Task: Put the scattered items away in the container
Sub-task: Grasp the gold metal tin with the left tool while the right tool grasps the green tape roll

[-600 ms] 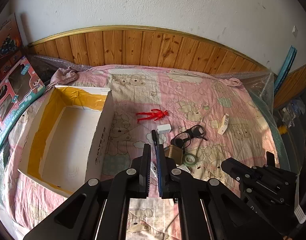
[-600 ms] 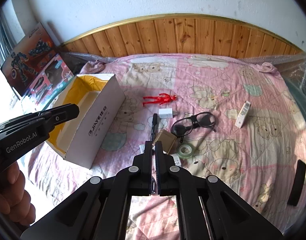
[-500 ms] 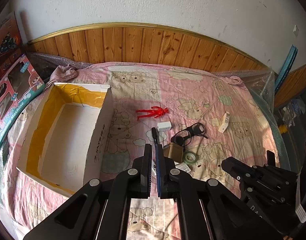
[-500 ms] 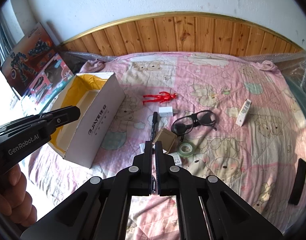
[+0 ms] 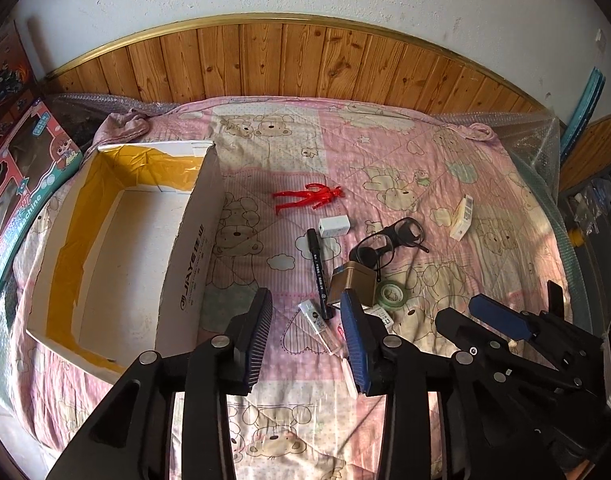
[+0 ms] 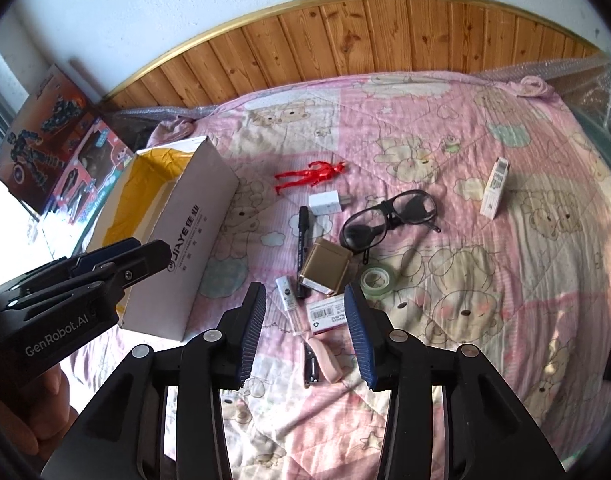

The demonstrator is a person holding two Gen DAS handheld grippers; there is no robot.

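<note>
One box (image 5: pixel 193 248), one pen (image 5: pixel 317 272), one glasses (image 5: pixel 389 242)

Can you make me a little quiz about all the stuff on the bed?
1. True or false: the white box already has the red toy figure inside it.
2. Which thing touches the gold box? A) the black marker B) the roll of tape C) the white charger
3. Fill in: the left gripper and the right gripper both have their jaws ____.

Key
1. False. The box is empty and the figure lies on the blanket.
2. A. The marker's lower end lies against the gold box.
3. Open. Neither holds anything.
</note>
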